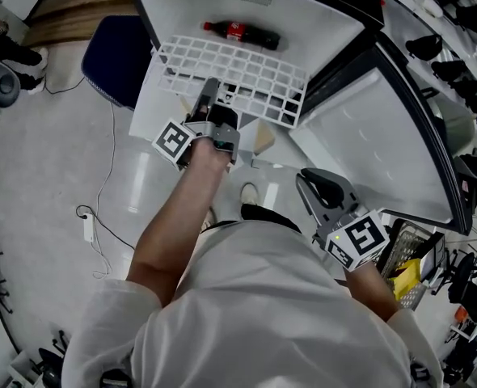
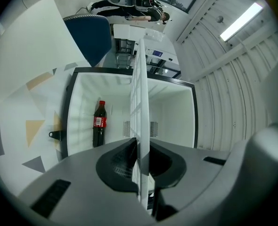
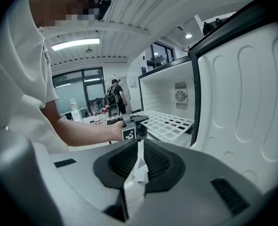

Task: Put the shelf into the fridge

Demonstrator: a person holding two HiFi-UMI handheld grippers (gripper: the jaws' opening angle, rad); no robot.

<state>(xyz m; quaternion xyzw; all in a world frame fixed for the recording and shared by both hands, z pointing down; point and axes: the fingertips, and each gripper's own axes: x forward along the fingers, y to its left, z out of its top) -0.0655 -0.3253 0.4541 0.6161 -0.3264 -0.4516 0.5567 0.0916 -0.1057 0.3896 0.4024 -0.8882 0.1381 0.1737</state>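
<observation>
The left gripper (image 1: 209, 94) is clamping the front edge of the wire shelf (image 1: 255, 73), which is sitting partway inside the fridge (image 1: 335, 24). The right gripper (image 1: 314, 186) is hanging closed and empty. Held at only 1 point, the shelf is risking a tilt and jam.

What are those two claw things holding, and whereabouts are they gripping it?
The left gripper clamps the white wire shelf by its near edge. The right gripper holds nothing.
</observation>
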